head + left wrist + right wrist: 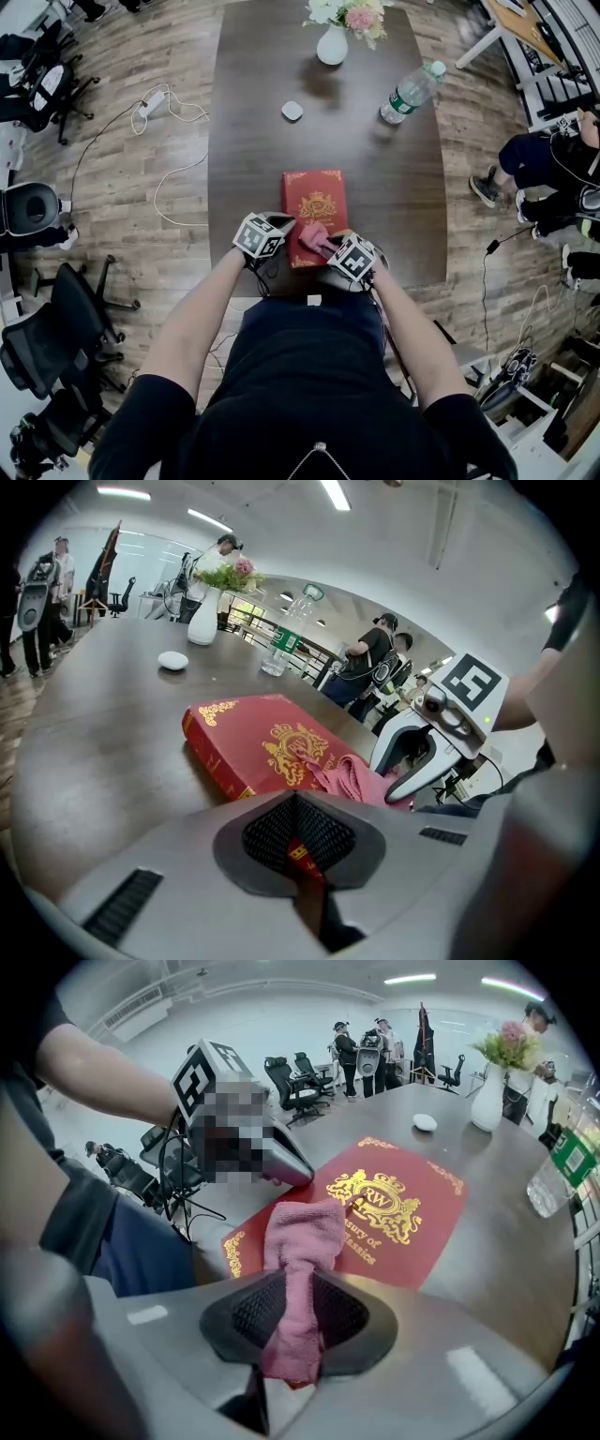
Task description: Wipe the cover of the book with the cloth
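From above, the near end of the red book is hidden beneath both grippers, so its six o'clock edge cannot be traced. The left gripper has its jaws closed on the book's seven o'clock corner, with a sliver of red and gold pinched between them. The right gripper is clamped on the pink cloth, whose free end lies bunched on the cover. The book sits at the person's end of the dark table. At twelve o'clock a white vase holds flowers. At two o'clock stands a plastic bottle, its contents unclear.
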A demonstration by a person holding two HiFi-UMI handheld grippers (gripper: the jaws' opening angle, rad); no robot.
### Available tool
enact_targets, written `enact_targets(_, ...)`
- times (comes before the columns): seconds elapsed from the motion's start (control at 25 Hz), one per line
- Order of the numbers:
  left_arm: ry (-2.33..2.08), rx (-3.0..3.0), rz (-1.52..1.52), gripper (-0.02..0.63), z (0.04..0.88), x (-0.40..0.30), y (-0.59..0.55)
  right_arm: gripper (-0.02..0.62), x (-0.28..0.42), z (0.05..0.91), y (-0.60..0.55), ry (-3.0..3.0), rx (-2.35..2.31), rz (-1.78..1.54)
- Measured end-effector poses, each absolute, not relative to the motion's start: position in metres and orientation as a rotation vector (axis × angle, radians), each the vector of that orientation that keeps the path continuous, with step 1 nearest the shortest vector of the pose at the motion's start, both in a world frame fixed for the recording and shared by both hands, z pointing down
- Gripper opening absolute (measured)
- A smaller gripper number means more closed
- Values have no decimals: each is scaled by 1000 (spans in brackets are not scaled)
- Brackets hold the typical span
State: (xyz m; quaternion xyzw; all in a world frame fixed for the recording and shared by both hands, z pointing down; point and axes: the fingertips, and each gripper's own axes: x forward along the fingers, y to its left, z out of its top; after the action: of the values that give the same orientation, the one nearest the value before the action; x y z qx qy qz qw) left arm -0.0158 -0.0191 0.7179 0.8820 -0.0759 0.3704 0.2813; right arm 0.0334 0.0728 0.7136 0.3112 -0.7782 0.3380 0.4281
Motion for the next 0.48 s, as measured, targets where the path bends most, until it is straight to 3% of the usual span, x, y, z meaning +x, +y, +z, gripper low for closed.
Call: enact_targets(0.48, -195, 2381, 992, -5, 717, -14, -22, 97, 67, 711, 79, -1909, 823, 844)
